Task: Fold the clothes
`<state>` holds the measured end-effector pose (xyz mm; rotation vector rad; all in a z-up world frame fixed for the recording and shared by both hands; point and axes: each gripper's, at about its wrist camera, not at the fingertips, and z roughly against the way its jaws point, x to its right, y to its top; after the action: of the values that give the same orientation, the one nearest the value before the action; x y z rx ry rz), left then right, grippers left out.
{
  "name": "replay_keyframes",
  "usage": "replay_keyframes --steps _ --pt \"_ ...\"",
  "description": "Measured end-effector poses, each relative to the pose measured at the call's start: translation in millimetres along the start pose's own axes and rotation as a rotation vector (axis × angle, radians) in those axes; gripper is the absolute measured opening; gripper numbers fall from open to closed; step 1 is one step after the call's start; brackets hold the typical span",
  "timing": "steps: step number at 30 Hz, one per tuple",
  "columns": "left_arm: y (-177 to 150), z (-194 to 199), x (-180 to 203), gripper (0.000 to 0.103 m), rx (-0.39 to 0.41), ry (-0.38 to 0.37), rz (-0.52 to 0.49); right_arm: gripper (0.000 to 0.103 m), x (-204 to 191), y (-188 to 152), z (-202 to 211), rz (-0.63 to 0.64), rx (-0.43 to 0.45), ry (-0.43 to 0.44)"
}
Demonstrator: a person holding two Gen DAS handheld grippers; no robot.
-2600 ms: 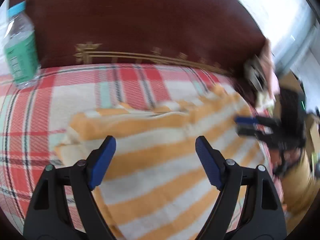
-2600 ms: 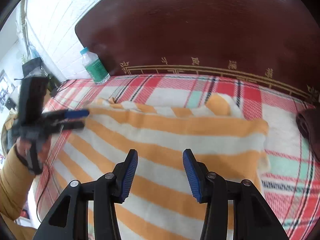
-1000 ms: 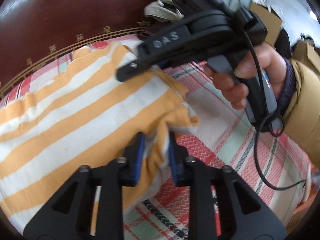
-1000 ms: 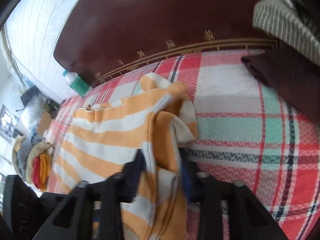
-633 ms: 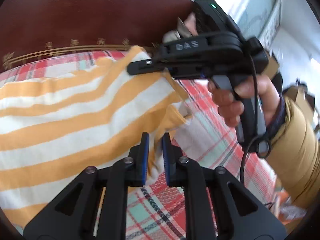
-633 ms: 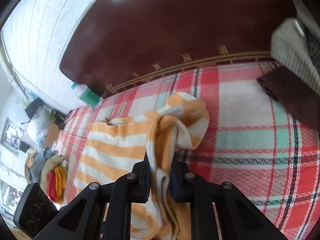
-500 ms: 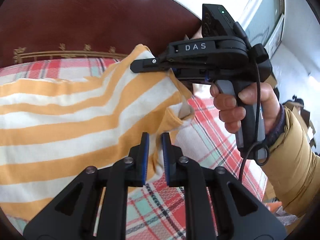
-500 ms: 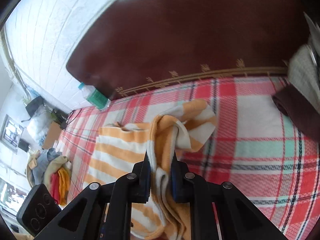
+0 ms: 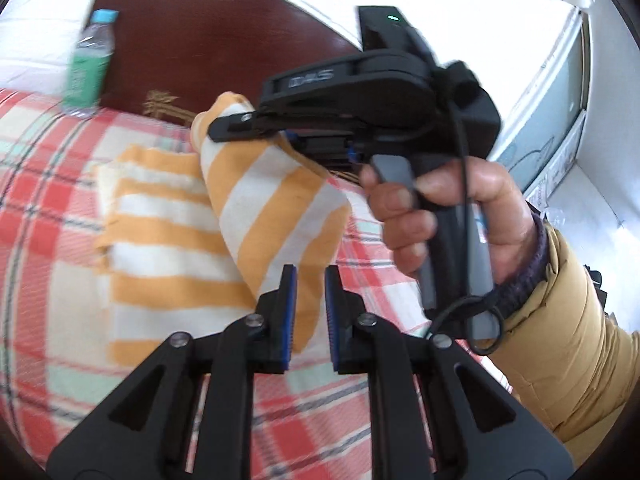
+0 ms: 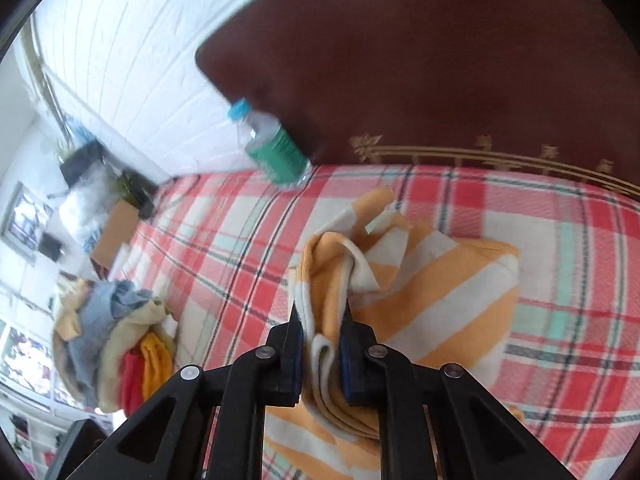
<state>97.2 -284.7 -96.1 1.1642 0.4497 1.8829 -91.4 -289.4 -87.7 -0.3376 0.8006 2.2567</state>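
An orange-and-white striped garment (image 9: 168,240) lies on the plaid bed cover (image 9: 36,168), one side lifted and doubled over the rest. My left gripper (image 9: 310,280) is shut on a lifted edge of it, cloth pinched between the blue pads. In the same view my right gripper (image 9: 218,126), held by a hand (image 9: 440,208), pinches the raised far corner. The right wrist view shows that gripper (image 10: 322,320) shut on a bunched fold of the garment (image 10: 448,280), which hangs down between its fingers.
A green-labelled water bottle (image 10: 276,152) stands at the bed's back left, against the dark brown headboard (image 10: 440,60). A pile of mixed clothes (image 10: 116,332) sits beyond the bed's left edge. A tan sleeve (image 9: 568,320) fills the right of the left wrist view.
Both grippers have risen and carried the garment's right side leftward across the bed, doubling it over. The bottle has come into the left wrist view, and the clothes pile looms larger on the right.
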Motion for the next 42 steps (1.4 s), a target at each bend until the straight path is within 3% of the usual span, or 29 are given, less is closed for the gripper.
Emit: replay_keyframes --steps 3,6,12,15,16,18,22,28,30,32,36,41,42 --pt "-9.4 13.5 -23.3 0.015 -0.004 0.019 0.036 0.018 -21.2 -7.9 -35.5 0.008 -0.059 -0.021" --pt "-16.8 25.4 -41.3 0.015 -0.006 0.027 0.071 0.030 -37.1 -15.6 -44.2 0.050 -0.090 0.039" --pt "-27.4 40.9 -64.7 0.016 -0.011 0.013 0.125 0.051 -43.0 -30.8 24.1 0.177 0.064 0.080" --pt "-26.6 39.0 -74.0 0.020 -0.017 0.010 0.141 0.066 -18.2 -42.1 50.4 0.166 0.144 0.000" --pt "-27.9 42.2 -72.6 0.026 -0.018 0.011 0.145 0.066 -5.6 -46.8 51.1 0.133 0.135 -0.004" --pt "-30.1 46.0 -75.1 0.057 -0.010 0.024 0.162 0.066 13.4 -55.6 43.4 0.063 0.093 -0.006" --pt "-32.4 58.1 -83.0 0.059 0.012 0.051 0.180 0.066 7.8 -77.6 22.1 0.101 0.028 0.005" --pt "-38.5 75.6 -89.7 0.062 0.003 0.099 0.181 0.065 -43.6 -110.1 -27.2 0.335 -0.084 -0.056" --pt "-39.2 76.6 -90.6 0.073 -0.006 0.112 0.180 0.065 -52.1 -120.1 -33.6 0.407 -0.101 -0.102" --pt "-37.8 74.9 -91.6 0.075 -0.014 0.104 0.183 0.065 -52.5 -122.8 -27.4 0.428 -0.101 -0.088" --pt "-32.7 60.8 -88.5 0.080 -0.054 0.064 0.185 0.065 -28.1 -109.3 8.9 0.341 -0.012 -0.001" --pt "-26.9 27.4 -80.7 0.080 -0.146 0.042 0.186 0.068 48.5 -77.5 28.0 0.045 0.065 0.011" --pt "-26.3 20.5 -81.3 0.080 -0.162 0.046 0.192 0.076 62.6 -73.5 25.7 -0.008 0.070 0.007"
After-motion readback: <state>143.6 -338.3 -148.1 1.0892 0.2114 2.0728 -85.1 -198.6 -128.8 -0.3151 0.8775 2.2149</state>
